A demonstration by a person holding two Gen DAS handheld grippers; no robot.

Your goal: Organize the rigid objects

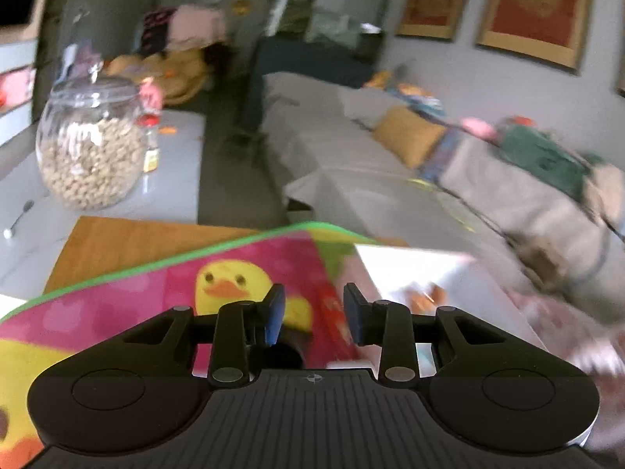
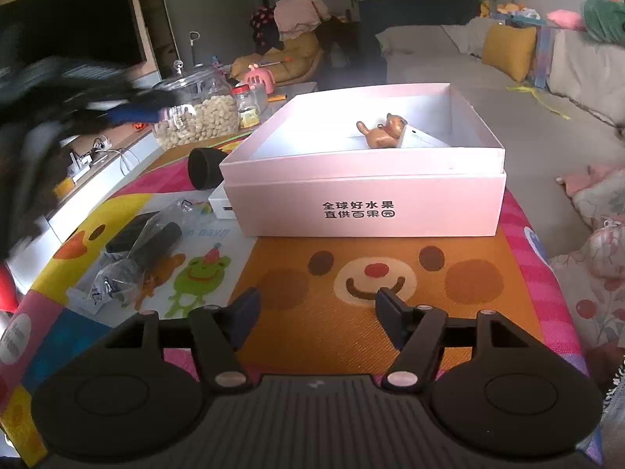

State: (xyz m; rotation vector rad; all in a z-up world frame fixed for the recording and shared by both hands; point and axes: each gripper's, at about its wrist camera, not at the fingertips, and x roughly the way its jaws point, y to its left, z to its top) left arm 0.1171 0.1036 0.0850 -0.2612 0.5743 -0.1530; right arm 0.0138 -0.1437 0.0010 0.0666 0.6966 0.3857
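A pink open box [image 2: 367,199] stands on the colourful play mat [image 2: 312,289]. Inside it lie a brown toy animal [image 2: 384,131] and a white card. Left of the box are a black cylinder [image 2: 205,168], a small white box [image 2: 222,205] and a clear bag with dark items [image 2: 144,250]. My right gripper [image 2: 316,312] is open and empty, low over the mat in front of the box. My left gripper [image 1: 314,314] is open and empty above the mat [image 1: 156,297]; it shows blurred at the left of the right wrist view [image 2: 129,113]. The box corner [image 1: 414,269] is blurred ahead of it.
A glass jar of nuts [image 1: 91,144] and a small bottle [image 1: 150,144] stand on a grey table beyond the mat; the jar also shows in the right wrist view [image 2: 199,113]. A spoon [image 1: 17,219] lies at left. A grey sofa with cushions [image 2: 508,52] runs along the right.
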